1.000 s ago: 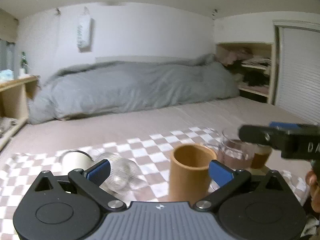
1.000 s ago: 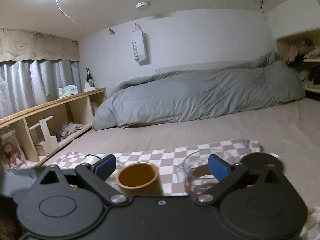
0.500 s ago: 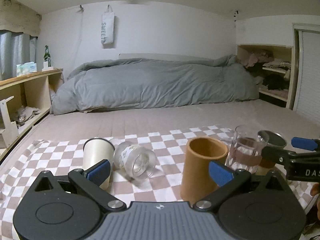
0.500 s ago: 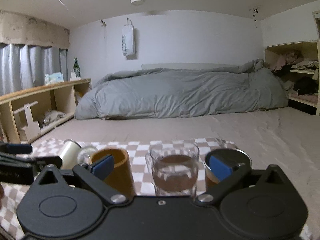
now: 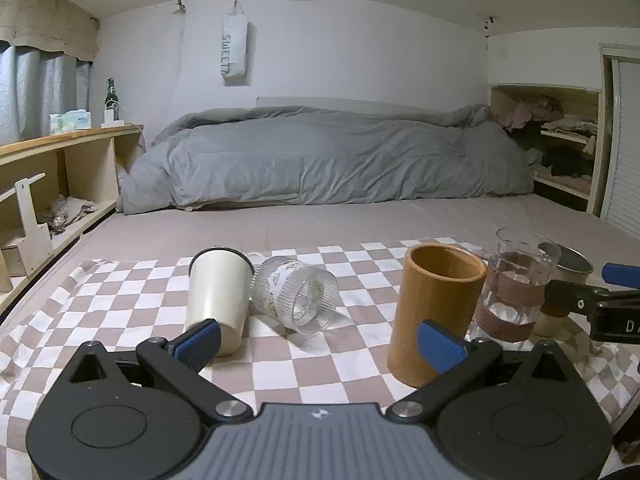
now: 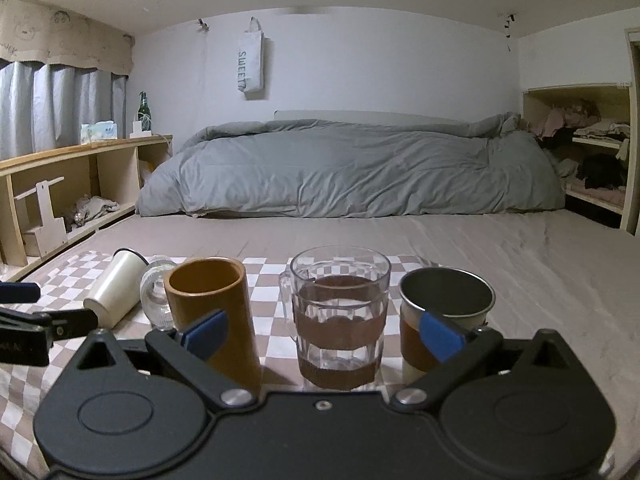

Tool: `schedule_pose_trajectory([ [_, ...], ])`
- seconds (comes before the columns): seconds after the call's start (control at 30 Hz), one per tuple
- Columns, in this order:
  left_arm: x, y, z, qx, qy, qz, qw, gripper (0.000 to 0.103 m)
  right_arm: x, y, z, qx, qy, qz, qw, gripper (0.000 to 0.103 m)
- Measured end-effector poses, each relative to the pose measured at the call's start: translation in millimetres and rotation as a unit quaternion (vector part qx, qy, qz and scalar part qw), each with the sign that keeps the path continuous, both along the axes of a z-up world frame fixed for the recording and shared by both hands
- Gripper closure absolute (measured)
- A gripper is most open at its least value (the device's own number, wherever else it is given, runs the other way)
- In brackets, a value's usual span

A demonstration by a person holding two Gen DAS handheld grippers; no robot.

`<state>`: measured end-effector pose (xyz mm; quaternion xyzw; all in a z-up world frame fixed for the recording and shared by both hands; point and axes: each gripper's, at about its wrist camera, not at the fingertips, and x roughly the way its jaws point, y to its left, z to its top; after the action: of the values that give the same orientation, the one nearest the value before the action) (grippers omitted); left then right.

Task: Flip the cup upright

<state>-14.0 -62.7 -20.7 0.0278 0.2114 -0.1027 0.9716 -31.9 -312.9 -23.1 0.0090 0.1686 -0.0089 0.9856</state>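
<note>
Checkered cloth (image 5: 280, 364), tipped glass cup (image 5: 296, 296) clear only from left view

The left gripper (image 5: 318, 339) is held level and low with its blue-padded fingers (image 5: 199, 338) spread wide and nothing gripped, and the right gripper (image 6: 322, 333) is likewise held level — fingers (image 6: 439, 336) parted, nothing between them.

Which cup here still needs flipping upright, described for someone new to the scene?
On the checkered cloth spread over the bed, five cups sit in a row. Second from the left lies the ribbed clear glass cup, the only transparent one tipped over.
</note>
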Motion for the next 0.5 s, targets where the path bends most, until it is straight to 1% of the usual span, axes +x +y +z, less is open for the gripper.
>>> schedule_pose_trajectory([
  [0.13, 0.9, 2.2, -0.9, 0.005, 0.0, 0.006, 1.0, 0.0, -0.6, 2.3, -1.3, -0.008, -0.001, -0.001, 1.0, 0.0],
  [0.5, 0.6, 2.9, -2.1, 0.009, -0.004, 0.013, 0.9999, 0.0, 4.1, 3.1, -3.8, -0.008, 0.008, -0.003, 1.0, 0.0],
])
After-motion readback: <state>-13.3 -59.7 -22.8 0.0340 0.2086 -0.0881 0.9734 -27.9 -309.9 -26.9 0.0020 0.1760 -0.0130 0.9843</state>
